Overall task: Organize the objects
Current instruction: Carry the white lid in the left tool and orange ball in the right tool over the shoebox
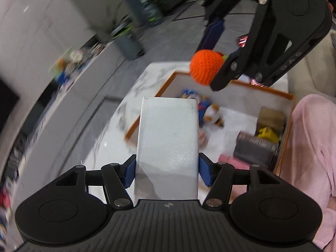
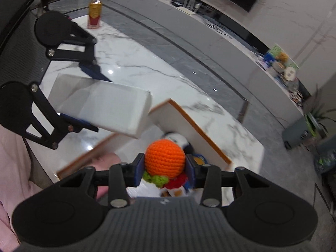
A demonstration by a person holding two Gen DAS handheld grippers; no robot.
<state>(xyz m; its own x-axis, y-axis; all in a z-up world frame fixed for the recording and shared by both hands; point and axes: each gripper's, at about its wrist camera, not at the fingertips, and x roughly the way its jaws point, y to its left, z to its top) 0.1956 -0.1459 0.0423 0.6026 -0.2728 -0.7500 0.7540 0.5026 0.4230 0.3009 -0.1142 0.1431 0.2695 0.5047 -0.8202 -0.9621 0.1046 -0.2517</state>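
My left gripper [image 1: 167, 168] is shut on a long white box [image 1: 168, 134] and holds it in the air over the near edge of an open storage box with an orange rim [image 1: 271, 90]. My right gripper [image 2: 164, 166] is shut on an orange crocheted ball with green leaves [image 2: 164, 157], held above the same storage box [image 2: 201, 134]. The ball [image 1: 206, 66] and right gripper [image 1: 212, 67] show at upper right in the left wrist view. The white box [image 2: 109, 107] and left gripper [image 2: 96, 103] show at left in the right wrist view.
Inside the storage box lie a plush toy [image 1: 210, 113], a grey cylinder [image 1: 256, 147], a yellow item [image 1: 267, 134] and a pink item [image 1: 231, 160]. A bottle of amber drink [image 2: 95, 11] stands on the marble table [image 2: 134, 58]. A pink-clad leg [image 1: 313, 147] is at right.
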